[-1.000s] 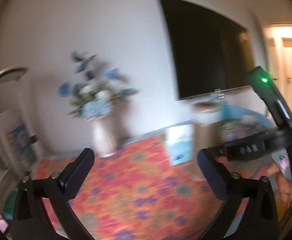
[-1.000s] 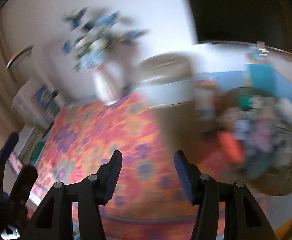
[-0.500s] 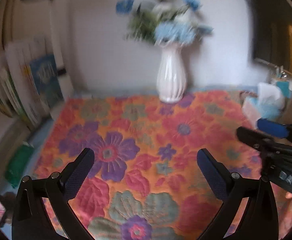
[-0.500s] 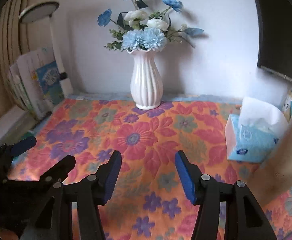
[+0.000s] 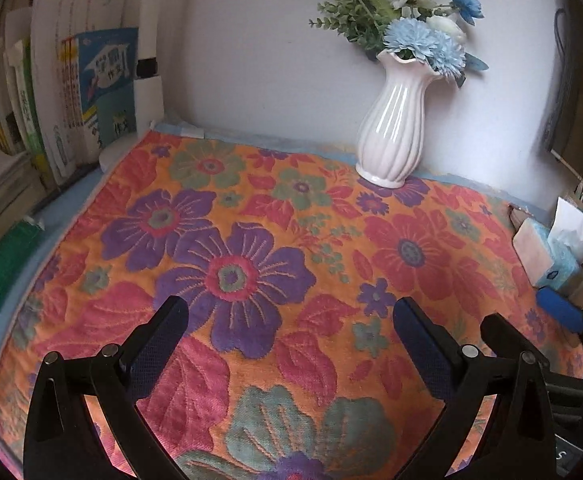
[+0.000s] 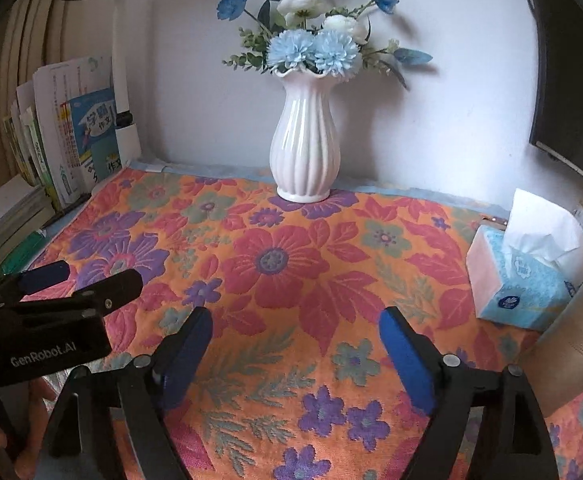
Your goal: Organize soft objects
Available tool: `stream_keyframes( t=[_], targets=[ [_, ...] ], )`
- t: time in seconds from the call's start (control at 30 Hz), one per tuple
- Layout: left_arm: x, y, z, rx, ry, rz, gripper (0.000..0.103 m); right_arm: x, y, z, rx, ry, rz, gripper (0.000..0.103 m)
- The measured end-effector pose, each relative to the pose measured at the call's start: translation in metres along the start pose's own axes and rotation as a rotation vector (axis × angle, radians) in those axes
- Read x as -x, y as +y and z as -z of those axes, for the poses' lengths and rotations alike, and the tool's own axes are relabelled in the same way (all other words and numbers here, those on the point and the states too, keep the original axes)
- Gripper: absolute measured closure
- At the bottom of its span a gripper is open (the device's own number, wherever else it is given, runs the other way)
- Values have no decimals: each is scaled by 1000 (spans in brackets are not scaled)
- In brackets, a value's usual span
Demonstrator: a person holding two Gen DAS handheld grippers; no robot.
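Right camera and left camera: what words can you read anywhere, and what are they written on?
"GenRobot.AI": white letters on the black body of the left gripper, seen from the right wrist.
"作文": on the blue book standing at the left; its bigger title above is too stylised to read surely.
Tissue box: round logo, too small to read.
Other books' print: too small.

1. At nine o'clock in the right wrist view we read "GenRobot.AI" in white on the black body of the left gripper (image 6: 81,280).
2. On the blue book (image 6: 93,136) at ten o'clock we read the Chinese characters "作文".
3. The tissue box (image 6: 519,280) print is too small to read.
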State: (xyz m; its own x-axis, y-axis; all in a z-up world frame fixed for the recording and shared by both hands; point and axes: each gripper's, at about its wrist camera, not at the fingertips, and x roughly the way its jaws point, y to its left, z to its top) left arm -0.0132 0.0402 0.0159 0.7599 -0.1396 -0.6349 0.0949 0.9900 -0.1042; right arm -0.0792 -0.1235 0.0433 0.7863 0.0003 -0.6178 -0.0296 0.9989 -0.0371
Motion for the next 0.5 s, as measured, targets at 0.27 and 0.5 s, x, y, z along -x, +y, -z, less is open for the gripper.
stream_keyframes(
  t=[0.27,0.5],
  targets=[
    [-1,-1,1,-8,17,-29,1,-2,3,1,15,12,18,17],
    [1,-3,1,-22,9,-52,1,-4,1,1,0,25,18,15]
  ],
)
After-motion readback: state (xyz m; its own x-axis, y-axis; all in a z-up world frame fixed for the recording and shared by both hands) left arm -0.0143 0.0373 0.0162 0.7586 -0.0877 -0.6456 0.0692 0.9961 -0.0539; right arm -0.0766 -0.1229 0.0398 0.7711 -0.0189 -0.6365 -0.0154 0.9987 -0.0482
